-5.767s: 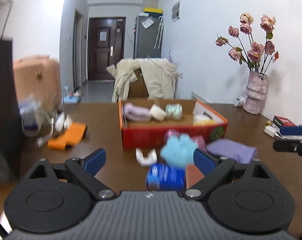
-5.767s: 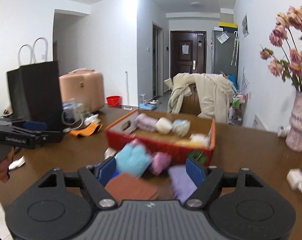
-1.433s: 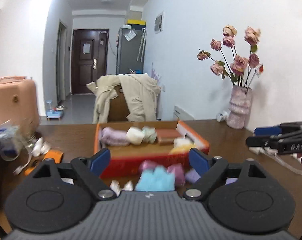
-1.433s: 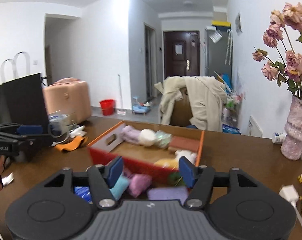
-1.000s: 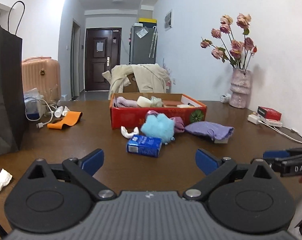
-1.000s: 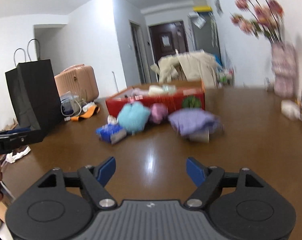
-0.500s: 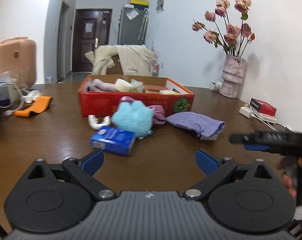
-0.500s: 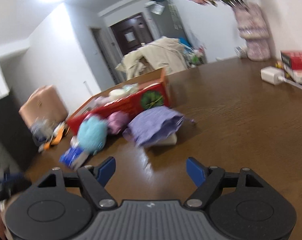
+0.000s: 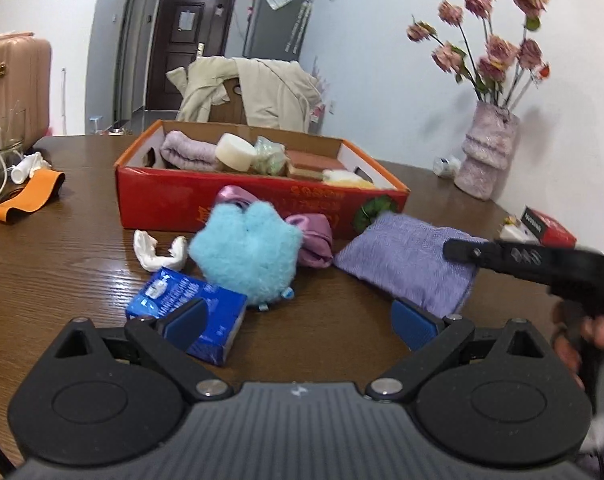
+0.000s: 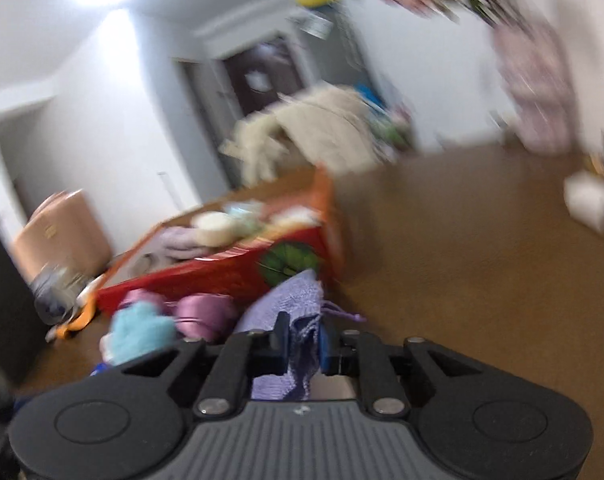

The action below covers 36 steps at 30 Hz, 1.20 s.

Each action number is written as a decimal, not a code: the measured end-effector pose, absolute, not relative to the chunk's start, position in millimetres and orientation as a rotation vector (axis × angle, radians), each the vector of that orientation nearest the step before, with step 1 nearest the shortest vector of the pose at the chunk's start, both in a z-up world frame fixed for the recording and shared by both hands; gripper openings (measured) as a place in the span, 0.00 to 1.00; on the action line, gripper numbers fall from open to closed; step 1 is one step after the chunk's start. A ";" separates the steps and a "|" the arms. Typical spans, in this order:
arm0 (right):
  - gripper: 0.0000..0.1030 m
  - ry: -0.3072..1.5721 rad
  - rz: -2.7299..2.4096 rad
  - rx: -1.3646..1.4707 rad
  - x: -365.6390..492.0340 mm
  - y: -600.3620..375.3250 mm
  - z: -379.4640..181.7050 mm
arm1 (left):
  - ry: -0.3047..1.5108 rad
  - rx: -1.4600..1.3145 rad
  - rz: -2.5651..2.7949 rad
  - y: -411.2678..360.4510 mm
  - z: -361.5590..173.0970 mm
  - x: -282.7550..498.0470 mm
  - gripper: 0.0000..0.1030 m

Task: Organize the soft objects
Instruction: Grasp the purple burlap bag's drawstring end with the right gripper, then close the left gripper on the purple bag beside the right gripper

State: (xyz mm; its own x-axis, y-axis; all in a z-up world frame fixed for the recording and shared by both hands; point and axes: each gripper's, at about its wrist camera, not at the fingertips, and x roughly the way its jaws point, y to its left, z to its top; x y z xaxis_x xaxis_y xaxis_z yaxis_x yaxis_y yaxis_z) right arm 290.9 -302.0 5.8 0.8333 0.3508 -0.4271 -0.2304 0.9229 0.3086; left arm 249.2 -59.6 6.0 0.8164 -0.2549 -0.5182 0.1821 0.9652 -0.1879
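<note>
Our right gripper [image 10: 302, 340] has just clamped onto the near edge of the purple towel [image 9: 406, 264], which lies in front of the red box [image 9: 261, 200], at its right corner. The box sits beyond and left, so the lift goes that way. Our left gripper [image 9: 297, 320] hangs spread and empty (nearer the blue plush [image 9: 245, 256]). Outside the box we count one towel, one plush, one pink pouch [image 9: 314, 236].

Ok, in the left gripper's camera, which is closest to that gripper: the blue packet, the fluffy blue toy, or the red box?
1. Blue packet, right by the left gripper's left finger.
2. Fluffy blue toy, just behind it.
3. Red box, farthest back.
</note>
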 end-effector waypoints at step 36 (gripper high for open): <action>0.11 0.685 0.413 0.228 225.4 -282.2 -32.5 | 0.680 -0.156 -0.438 -65.9 -24.4 210.7 0.47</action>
State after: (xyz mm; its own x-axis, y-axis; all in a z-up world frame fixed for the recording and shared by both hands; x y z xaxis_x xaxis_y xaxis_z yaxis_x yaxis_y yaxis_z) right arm 225.4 -282.2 -32.5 0.6983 0.4404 -0.5643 -0.2932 0.8951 0.3357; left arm 210.7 -65.9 -24.4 0.6911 -0.4406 -0.5729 0.3404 0.8977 -0.2798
